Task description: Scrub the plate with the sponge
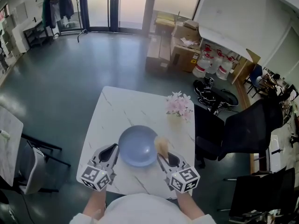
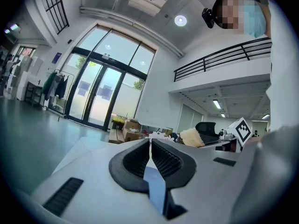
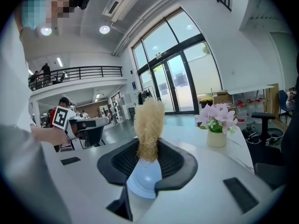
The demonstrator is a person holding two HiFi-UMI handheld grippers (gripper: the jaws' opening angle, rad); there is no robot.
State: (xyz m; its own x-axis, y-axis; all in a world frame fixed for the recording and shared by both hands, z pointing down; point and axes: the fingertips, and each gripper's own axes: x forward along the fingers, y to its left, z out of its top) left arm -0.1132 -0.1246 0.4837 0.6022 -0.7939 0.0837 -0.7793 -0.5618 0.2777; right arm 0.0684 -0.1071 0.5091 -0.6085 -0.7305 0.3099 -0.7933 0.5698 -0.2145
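Note:
A round blue plate (image 1: 136, 146) lies on the white marble table (image 1: 125, 107), near its front edge. My left gripper (image 1: 113, 149) is shut on the plate's left rim; in the left gripper view the rim shows as a blue sliver (image 2: 154, 182) pinched between the black pads. My right gripper (image 1: 161, 157) is shut on a tan fibrous sponge (image 1: 161, 145), which stands up over the plate's right edge. In the right gripper view the sponge (image 3: 148, 125) rises from between the pads, with the plate (image 3: 145, 180) just below them. The sponge (image 2: 192, 137) also shows in the left gripper view.
A small vase of pink flowers (image 1: 179, 105) stands at the table's right edge, beyond the plate. Black office chairs (image 1: 236, 129) crowd the table's right side, and a grey chair (image 1: 28, 167) stands to the left. Cardboard boxes (image 1: 184, 50) and water jugs sit far behind.

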